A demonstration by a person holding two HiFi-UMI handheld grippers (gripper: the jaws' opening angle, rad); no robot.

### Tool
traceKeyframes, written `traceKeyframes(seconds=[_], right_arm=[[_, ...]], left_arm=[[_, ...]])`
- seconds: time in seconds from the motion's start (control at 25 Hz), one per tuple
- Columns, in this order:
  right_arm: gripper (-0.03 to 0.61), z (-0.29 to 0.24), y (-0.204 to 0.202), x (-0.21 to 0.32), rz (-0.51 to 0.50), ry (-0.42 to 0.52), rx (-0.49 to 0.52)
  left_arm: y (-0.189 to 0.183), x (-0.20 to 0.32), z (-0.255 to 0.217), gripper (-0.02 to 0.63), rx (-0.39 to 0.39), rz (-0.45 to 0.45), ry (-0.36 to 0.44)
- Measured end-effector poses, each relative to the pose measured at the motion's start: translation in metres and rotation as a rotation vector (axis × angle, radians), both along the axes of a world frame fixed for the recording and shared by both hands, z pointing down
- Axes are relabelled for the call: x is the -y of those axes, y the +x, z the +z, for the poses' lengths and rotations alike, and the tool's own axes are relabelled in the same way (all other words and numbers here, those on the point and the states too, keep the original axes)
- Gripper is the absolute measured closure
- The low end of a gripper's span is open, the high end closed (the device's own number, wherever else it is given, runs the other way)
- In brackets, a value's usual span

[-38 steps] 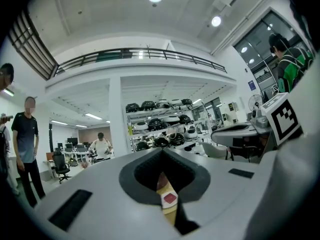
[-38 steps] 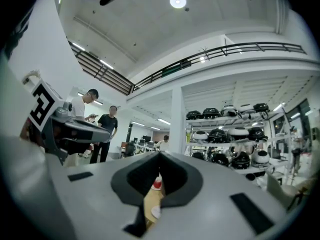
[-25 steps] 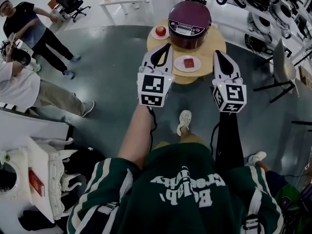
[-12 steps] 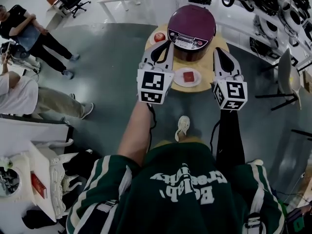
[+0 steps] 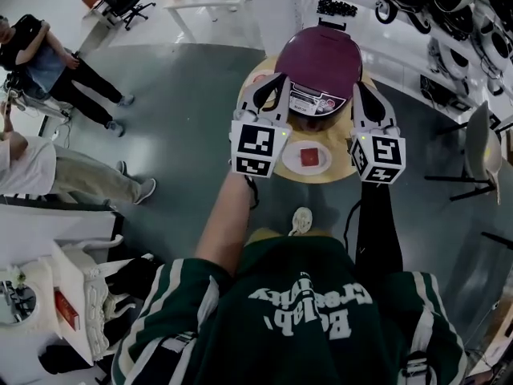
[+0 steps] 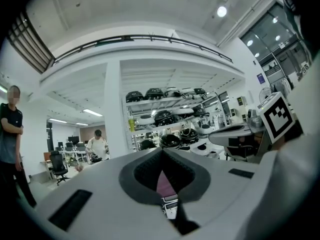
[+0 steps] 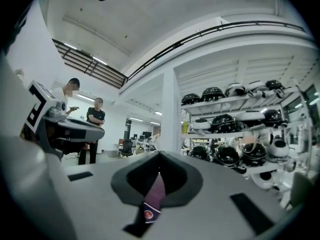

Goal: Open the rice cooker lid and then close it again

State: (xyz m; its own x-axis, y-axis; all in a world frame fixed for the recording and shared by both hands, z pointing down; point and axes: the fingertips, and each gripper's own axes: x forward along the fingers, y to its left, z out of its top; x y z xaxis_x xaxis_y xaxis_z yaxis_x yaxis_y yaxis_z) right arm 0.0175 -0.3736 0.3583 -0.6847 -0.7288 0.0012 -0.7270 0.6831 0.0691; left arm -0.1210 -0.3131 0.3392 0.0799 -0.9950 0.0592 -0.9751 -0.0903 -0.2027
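A maroon rice cooker [image 5: 321, 58] with its lid down stands on a round wooden table [image 5: 341, 171]; its white control panel [image 5: 313, 101] faces me. My left gripper [image 5: 280, 79] hangs shut in front of the cooker's left side, holding nothing. At the cooker's right side my right gripper [image 5: 358, 88] is also shut and empty. In the left gripper view the left gripper [image 6: 161, 151] shows a sliver of the cooker [image 6: 165, 184] through its slit. Likewise the right gripper [image 7: 159, 155] frames a strip of the cooker [image 7: 156, 191].
A white plate [image 5: 307, 157] with a red square item lies on the table's near side, between the grippers. Two people [image 5: 48, 58] are at the far left. A chair [image 5: 481, 147] stands to the right, and shelves of cookers [image 5: 449, 14] line the back right.
The person has stepped up to the table. Both grippers have moved forward and now flank the cooker's front, past the plate. Their jaws have stayed shut.
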Motion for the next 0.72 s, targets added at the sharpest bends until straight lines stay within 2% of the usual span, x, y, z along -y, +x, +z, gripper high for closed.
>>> traceKeyframes(seconds=[0.4,0.72], right_arm=[[0.574,0.015,-0.017,0.031,-0.014,-0.026,-0.010],[0.574,0.020,-0.022,0.044,0.034,-0.035,-0.034]], left_arm=[[-0.009,0.041,0.015,0.614,-0.012,0.000,-0.020],[-0.010,0.069,0.023,0.614,-0.031,0.080,-0.031]])
